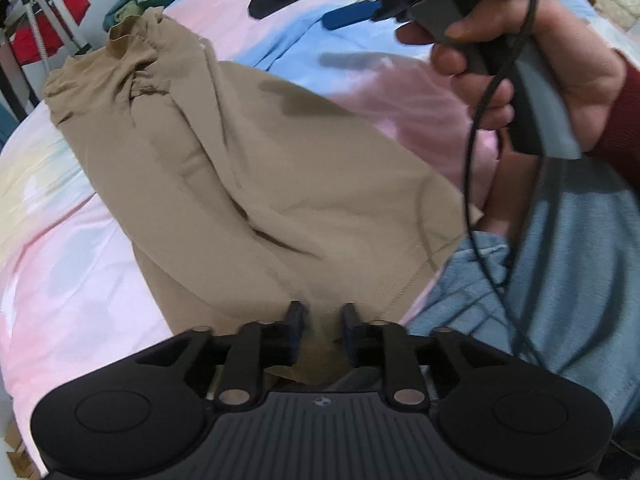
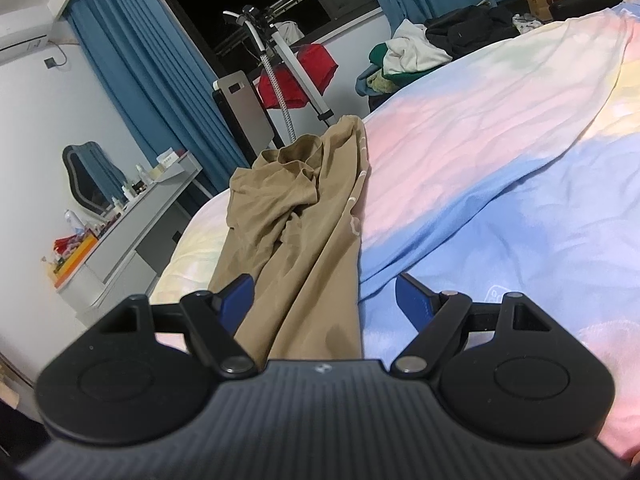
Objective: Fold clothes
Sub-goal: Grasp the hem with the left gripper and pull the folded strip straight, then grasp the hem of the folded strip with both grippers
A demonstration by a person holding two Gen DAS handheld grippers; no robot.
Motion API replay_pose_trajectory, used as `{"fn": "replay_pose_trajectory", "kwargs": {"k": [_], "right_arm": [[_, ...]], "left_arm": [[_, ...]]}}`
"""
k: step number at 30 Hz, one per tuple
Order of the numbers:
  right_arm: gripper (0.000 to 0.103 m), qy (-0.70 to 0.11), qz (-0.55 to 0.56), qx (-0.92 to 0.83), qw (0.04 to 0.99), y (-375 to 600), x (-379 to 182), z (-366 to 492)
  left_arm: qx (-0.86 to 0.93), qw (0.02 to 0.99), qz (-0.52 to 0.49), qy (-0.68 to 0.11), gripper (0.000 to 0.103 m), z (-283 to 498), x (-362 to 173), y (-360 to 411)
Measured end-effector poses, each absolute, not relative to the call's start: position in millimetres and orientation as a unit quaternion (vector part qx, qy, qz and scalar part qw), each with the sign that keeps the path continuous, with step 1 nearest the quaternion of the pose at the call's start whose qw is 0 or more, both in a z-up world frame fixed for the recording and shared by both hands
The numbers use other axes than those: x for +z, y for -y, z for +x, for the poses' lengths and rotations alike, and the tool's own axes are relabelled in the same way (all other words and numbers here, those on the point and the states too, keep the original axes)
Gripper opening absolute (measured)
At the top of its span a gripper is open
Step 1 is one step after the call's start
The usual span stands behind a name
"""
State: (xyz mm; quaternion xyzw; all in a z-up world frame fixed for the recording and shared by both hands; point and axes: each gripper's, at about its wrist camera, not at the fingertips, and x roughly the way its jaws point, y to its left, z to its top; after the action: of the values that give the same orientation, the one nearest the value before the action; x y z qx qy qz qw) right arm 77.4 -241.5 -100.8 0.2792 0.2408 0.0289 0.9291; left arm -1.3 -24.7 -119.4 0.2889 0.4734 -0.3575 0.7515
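Garment: tan trousers (image 1: 248, 168) lie lengthwise on the bed (image 1: 60, 248), waistband bunched toward 11 o'clock in the left wrist view.
Left gripper (image 1: 322, 320): at 6 o'clock over the near trouser end; fingers (image 1: 296, 320) stand a narrow gap apart with tan cloth between them; whether they pinch it cannot be told.
Right gripper (image 2: 324, 296): fingers (image 2: 236, 296) spread wide, one on each side of the trouser leg, not touching it.
Right hand (image 1: 540, 76): at 2 o'clock in the left wrist view, wrapped around the gripper handle, dark red sleeve at the wrist.
Background: blue curtains (image 2: 132, 60) and a clothes pile (image 2: 416, 56) beyond the bed.
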Motion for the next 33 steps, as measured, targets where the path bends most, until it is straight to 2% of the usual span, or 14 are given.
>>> {"fn": "replay_pose_trajectory", "kwargs": {"k": [2, 5, 7, 11, 16, 21, 27, 31, 33], "right_arm": [[0.080, -0.244, 0.283, 0.035, 0.927, 241.3, -101.4, 78.0], [0.080, -0.253, 0.293, 0.044, 0.921, 241.6, -103.2, 77.0], [0.080, -0.260, 0.300, 0.051, 0.917, 242.5, -103.7, 74.8], [0.080, -0.266, 0.300, 0.060, 0.914, 240.4, -99.5, 65.6], [0.080, -0.303, 0.278, 0.075, 0.909, 228.8, -99.2, 52.4], [0.080, -0.342, 0.312, 0.094, 0.881, 223.5, -111.7, 32.0], [0.080, -0.382, 0.392, 0.111, 0.829, 228.8, -133.0, 23.1], [0.081, -0.416, 0.414, 0.121, 0.800, 225.8, -145.7, 28.2], [0.078, -0.428, 0.412, 0.109, 0.797, 224.7, -148.2, 28.1]], "left_arm": [[-0.366, 0.750, 0.270, -0.481, 0.060, -0.9, -113.3, 18.5], [-0.373, 0.765, 0.233, -0.470, 0.076, 1.8, -98.8, 3.5], [-0.370, 0.784, 0.193, -0.459, 0.082, 9.1, -87.2, -11.8], [-0.326, 0.826, 0.054, -0.457, 0.082, 41.8, -77.3, -50.8], [-0.225, 0.842, -0.084, -0.484, 0.083, 82.4, -98.9, -83.5], [-0.199, 0.818, -0.074, -0.535, 0.082, 96.4, -127.8, -82.6], [-0.213, 0.793, -0.092, -0.563, 0.083, 97.3, -138.5, -80.0], [-0.223, 0.788, -0.082, -0.568, 0.084, 95.3, -143.0, -76.8], [-0.225, 0.787, -0.078, -0.570, 0.084, 87.8, -147.4, -81.3]]}}
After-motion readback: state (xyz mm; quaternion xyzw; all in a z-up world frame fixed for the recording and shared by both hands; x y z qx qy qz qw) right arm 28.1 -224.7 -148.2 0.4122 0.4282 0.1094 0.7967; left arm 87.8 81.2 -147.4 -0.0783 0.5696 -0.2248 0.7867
